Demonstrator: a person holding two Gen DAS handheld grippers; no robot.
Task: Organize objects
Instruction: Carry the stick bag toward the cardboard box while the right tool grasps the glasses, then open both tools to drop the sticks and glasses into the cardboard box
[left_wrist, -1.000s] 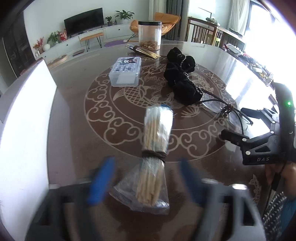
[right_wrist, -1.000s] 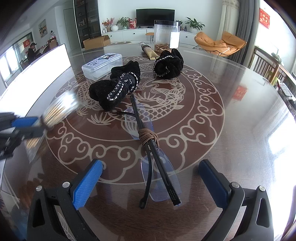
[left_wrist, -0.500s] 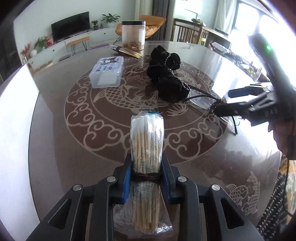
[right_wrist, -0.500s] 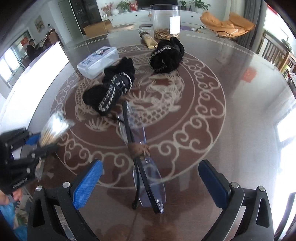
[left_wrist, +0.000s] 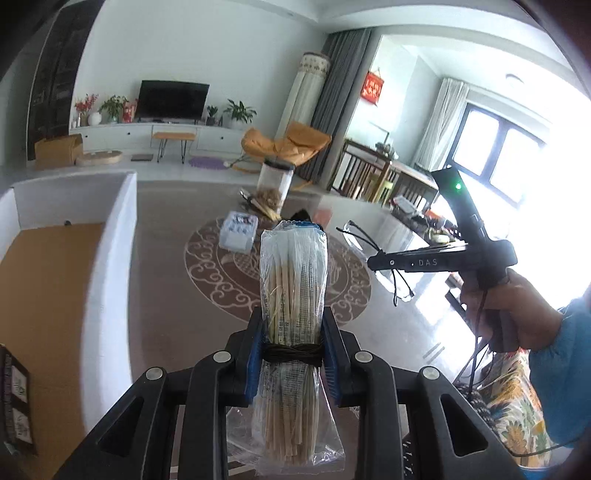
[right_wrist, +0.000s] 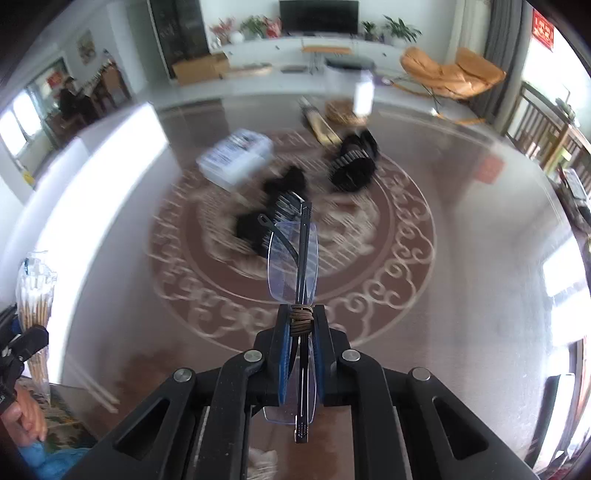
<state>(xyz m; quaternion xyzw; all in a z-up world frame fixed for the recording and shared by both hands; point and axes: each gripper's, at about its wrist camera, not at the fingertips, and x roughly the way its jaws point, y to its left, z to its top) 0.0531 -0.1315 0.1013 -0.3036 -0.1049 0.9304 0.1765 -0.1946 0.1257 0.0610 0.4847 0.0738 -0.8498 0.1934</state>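
Note:
My left gripper is shut on a plastic-wrapped bundle of wooden sticks, tied with a dark band, and holds it upright well above the table. The bundle also shows at the left edge of the right wrist view. My right gripper is shut on a pair of folded rimless glasses at their cord-wrapped middle, lifted off the table. In the left wrist view the right gripper holds the glasses' thin temples in the air to the right.
A white box with a brown floor stands at the table's left. On the patterned round table lie two black beaded pouches, a clear plastic case, a clear jar and a flat packet.
Both grippers have risen high above the table with their loads. My right gripper, open over the glasses before, has shut on them. The right wrist view is blurred by motion.

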